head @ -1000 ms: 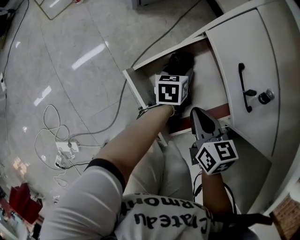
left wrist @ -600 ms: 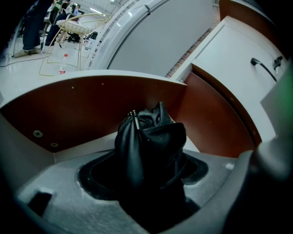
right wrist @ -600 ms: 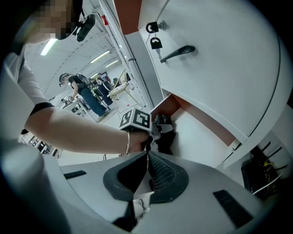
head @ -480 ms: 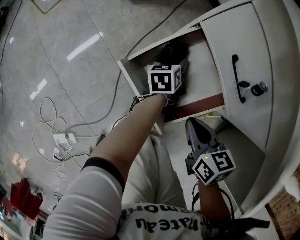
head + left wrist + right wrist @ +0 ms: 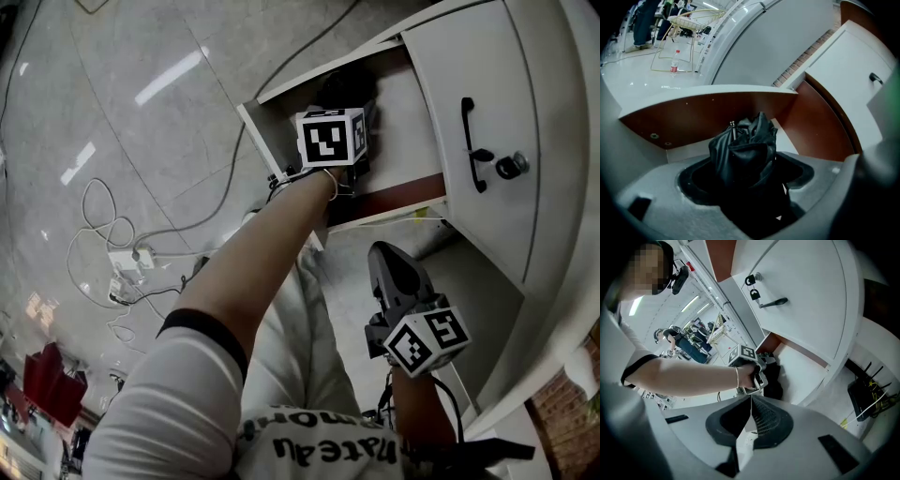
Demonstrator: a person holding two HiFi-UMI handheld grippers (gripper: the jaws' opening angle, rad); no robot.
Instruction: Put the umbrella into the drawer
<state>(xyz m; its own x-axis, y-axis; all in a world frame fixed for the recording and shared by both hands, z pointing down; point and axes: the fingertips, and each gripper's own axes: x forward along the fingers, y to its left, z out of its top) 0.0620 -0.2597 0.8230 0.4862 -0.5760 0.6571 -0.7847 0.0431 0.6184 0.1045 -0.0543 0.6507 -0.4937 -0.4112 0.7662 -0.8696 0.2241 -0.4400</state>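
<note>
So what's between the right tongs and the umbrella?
In the right gripper view: the left tongs, just opening around the umbrella, and the hand holding them.

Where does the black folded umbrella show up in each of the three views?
Head view: black folded umbrella at upper centre, inside the open white drawer.
Left gripper view: centre foreground, in that drawer.
Right gripper view: just below centre, in the drawer.
Shared landmark: black cabinet door handle.
</note>
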